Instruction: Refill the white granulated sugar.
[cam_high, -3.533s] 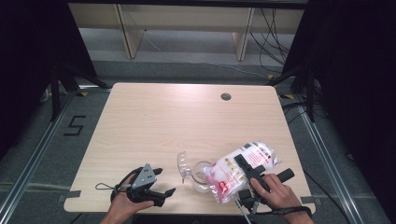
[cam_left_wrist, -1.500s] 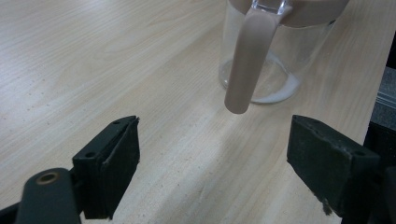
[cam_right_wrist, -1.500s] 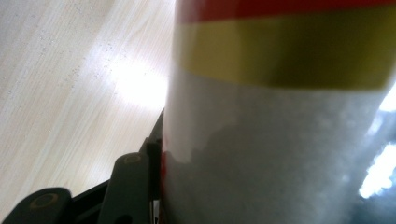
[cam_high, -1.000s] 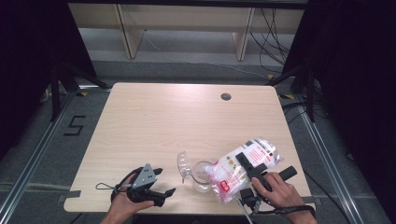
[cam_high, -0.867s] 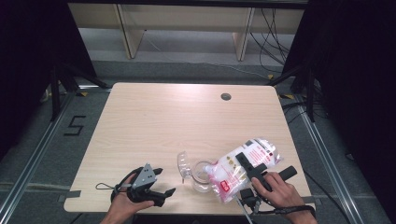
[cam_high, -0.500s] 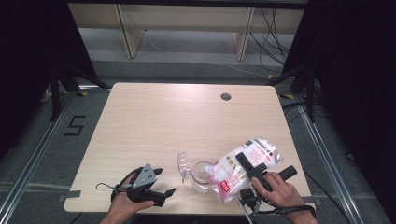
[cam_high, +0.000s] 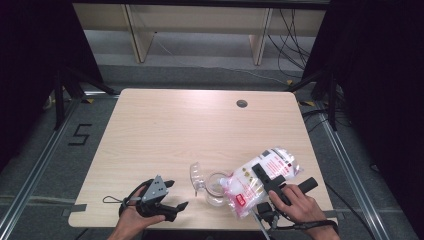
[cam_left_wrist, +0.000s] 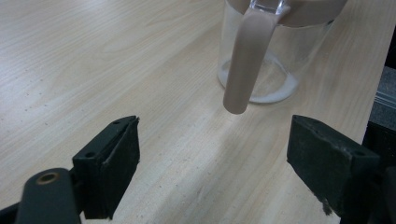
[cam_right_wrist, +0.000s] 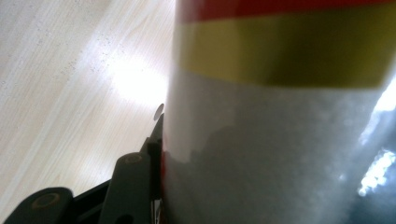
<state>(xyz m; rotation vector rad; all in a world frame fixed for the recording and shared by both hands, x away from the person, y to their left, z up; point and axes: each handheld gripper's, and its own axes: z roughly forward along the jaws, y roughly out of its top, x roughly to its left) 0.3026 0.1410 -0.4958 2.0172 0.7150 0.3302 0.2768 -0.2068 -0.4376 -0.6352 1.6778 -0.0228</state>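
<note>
Jaws of your right claw are clamped across the middle of a clear plastic bag of white powder, and in the right gripper view the bag's glossy skin, with its red and yellow bands, presses right against the one black jaw you can see. You hold the bag tilted, its lower end hanging over the mouth of the glass jug that stands near the front edge of the desk. The jug's hinged lid stands open to the left. A thin layer of white already lies on the jug's bottom, so the pour looks begun but far from done; most of the powder sits in the bag, and I can't tell whether any is running out right now. Your left claw rests on the desk just left of the jug, jaws wide and empty, aimed at the handle. What remains, as I judge it: tip more, then close the lid.
</note>
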